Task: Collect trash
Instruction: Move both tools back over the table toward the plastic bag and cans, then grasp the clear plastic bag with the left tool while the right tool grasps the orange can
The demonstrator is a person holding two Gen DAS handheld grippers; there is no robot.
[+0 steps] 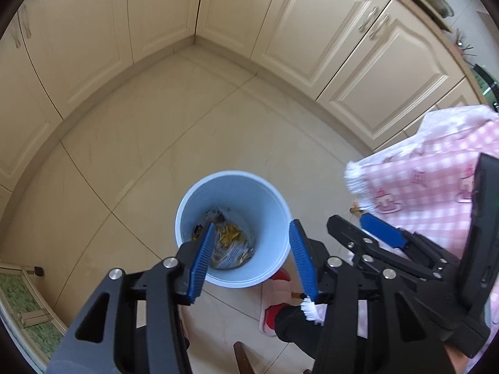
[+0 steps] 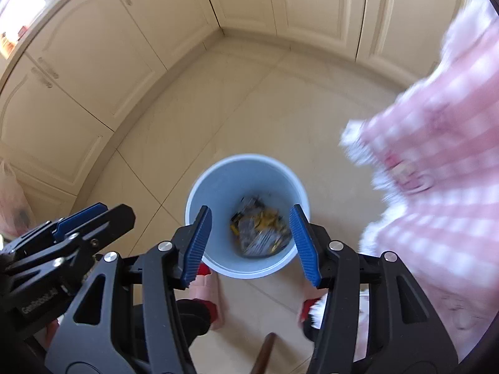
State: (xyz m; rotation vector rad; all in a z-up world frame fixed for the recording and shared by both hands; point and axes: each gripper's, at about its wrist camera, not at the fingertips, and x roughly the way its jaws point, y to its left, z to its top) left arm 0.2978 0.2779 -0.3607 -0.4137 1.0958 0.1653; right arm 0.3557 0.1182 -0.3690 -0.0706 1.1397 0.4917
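A light blue bin (image 1: 249, 196) (image 2: 249, 174) stands on the tiled floor below both grippers. Trash (image 1: 230, 246) (image 2: 259, 230) lies at its bottom: yellow and white wrappers and dark scraps. My left gripper (image 1: 252, 227) hangs above the bin, open, with nothing between its blue pads. My right gripper (image 2: 249, 210) is also over the bin, open and empty. Each shows in the other's view: the right gripper (image 1: 349, 218) beside the bin's right side, the left gripper (image 2: 118, 210) at the bin's left.
A pink checked cloth (image 1: 421, 180) (image 2: 436, 155) with a white fringe hangs at the right. Cream cabinets (image 1: 162, 15) line the corner behind. The person's slippers (image 1: 277, 280) (image 2: 205, 283) stand just behind the bin. A small brown scrap (image 1: 355, 208) lies by the cloth's edge.
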